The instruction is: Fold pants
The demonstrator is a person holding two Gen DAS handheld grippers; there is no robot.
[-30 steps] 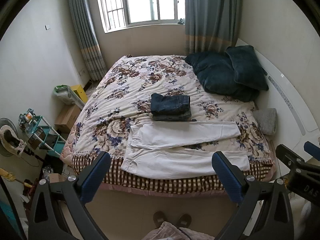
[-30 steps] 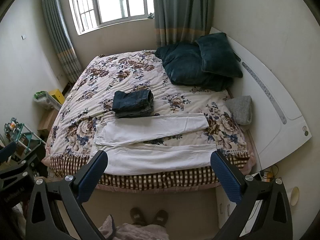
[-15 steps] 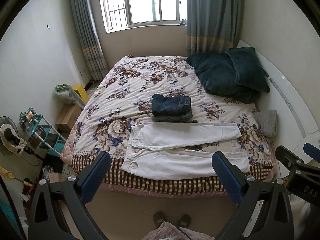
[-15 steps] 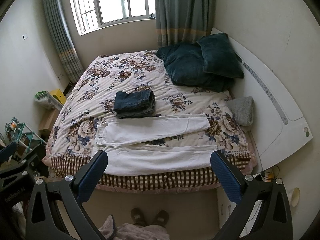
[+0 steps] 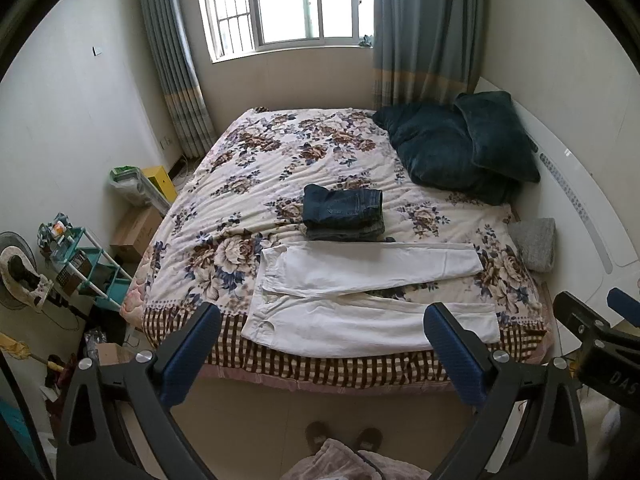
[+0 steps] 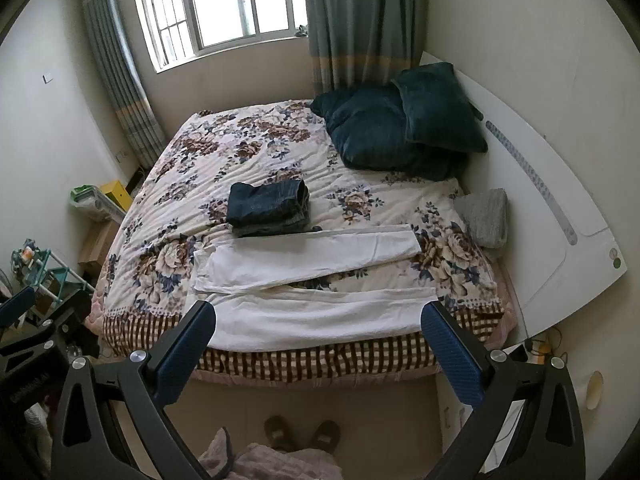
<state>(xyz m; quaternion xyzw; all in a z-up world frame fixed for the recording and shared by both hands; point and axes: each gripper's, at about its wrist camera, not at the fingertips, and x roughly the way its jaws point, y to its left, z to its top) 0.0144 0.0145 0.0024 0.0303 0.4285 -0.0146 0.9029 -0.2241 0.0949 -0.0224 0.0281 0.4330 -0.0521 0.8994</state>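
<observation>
Little has changed over the last second: both views have drifted only slightly, so the bed sits a touch lower in each frame than before, and nothing on it has moved.

The white pants [image 5: 360,300] lie spread flat across the near edge of the bed [image 5: 256,184], in the lower middle of both frames, waistband toward the left and the two legs running to the right, parted in a narrow V. Just behind them, touching the far leg, sits a stack of folded jeans [image 5: 343,211]. Dark teal pillows [image 5: 460,148] are piled in the upper right against the headboard.

The left gripper [image 5: 322,354] hangs above the floor short of the bed, its fingers spread wide and holding nothing. The right gripper [image 6: 318,354] is likewise clear of the cloth, fingers wide apart and empty. The person's slippers [image 6: 302,434] show at the bottom centre.
</observation>
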